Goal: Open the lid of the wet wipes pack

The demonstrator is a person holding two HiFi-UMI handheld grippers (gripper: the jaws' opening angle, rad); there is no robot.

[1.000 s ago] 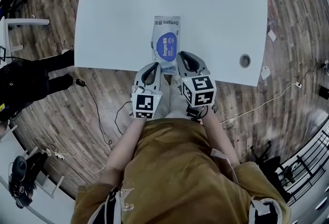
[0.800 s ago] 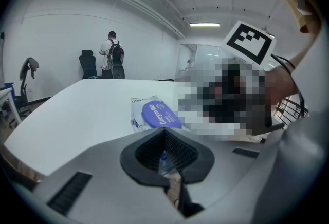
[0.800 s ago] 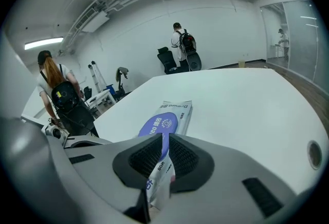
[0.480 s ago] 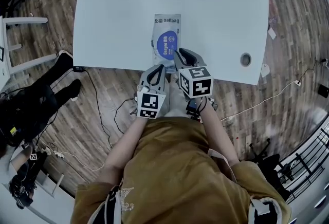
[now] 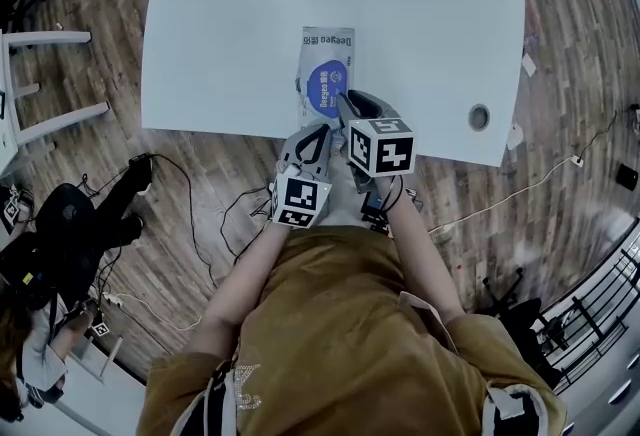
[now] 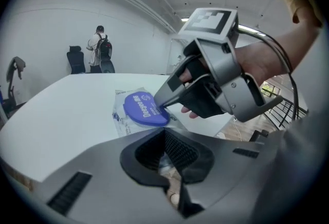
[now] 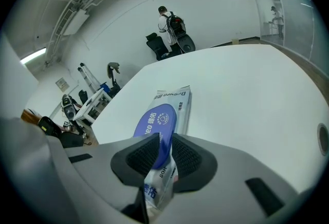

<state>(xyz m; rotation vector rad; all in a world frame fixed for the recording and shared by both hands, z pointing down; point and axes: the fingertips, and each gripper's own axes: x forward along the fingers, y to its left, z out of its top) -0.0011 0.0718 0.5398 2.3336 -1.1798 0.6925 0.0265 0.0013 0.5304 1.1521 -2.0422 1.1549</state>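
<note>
The wet wipes pack (image 5: 325, 46) lies lengthwise near the front edge of the white table (image 5: 230, 24), its blue oval lid (image 5: 326, 84) facing up. My left gripper (image 5: 318, 130) is shut on the crinkled near end of the pack (image 6: 122, 117), which shows between its pads (image 6: 180, 153). My right gripper (image 5: 343, 103) comes in from the right and is shut on the near edge of the lid (image 7: 154, 123). In the left gripper view the right gripper's tip (image 6: 159, 105) meets the lid (image 6: 140, 110), whose near edge sits slightly raised off the pack.
A round cable hole (image 5: 479, 116) sits near the table's front right corner. Cables (image 5: 190, 214) run over the wooden floor below the table edge. A person (image 5: 70, 234) is on the floor at the left. Another person (image 7: 167, 20) stands by chairs far behind the table.
Both grippers moved forward and to the right onto the pack: the right one closed on the lid's edge, the left one on the near end. The person on the floor shifted down-left.
</note>
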